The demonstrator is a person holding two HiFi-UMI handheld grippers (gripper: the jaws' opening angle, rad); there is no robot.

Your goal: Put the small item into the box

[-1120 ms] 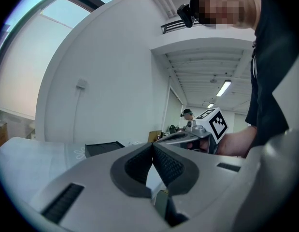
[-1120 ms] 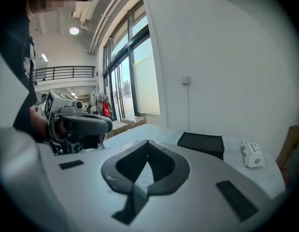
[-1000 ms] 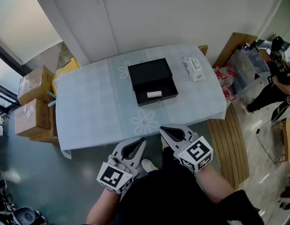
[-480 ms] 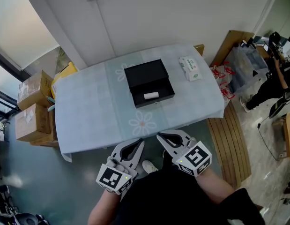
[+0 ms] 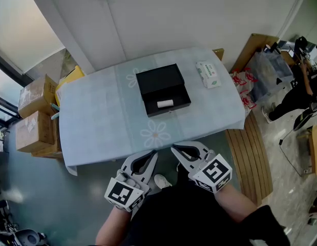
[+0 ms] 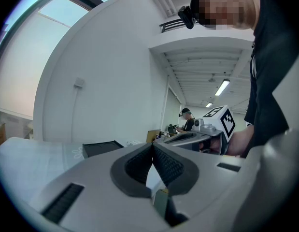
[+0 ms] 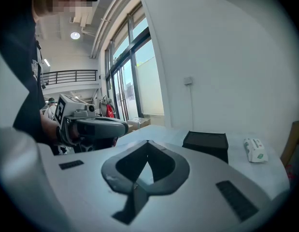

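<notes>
Close to my body, short of the table's [image 5: 97,117] front edge, I hold the left gripper [image 5: 154,155] and right gripper [image 5: 174,149] clenched on nothing, just as a second ago. Mid-table, the small white item [image 5: 165,103] lies inside the open black box [image 5: 163,88], unmoved; I judge the task complete. A tissue pack [image 5: 208,75] lies beyond, to the right.

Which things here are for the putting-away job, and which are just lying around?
For the job:
black box, open on the table
small white item, already inside the box
left gripper and right gripper, both shut and empty

Just lying about:
white packet on the table
cardboard boxes beside the table
</notes>
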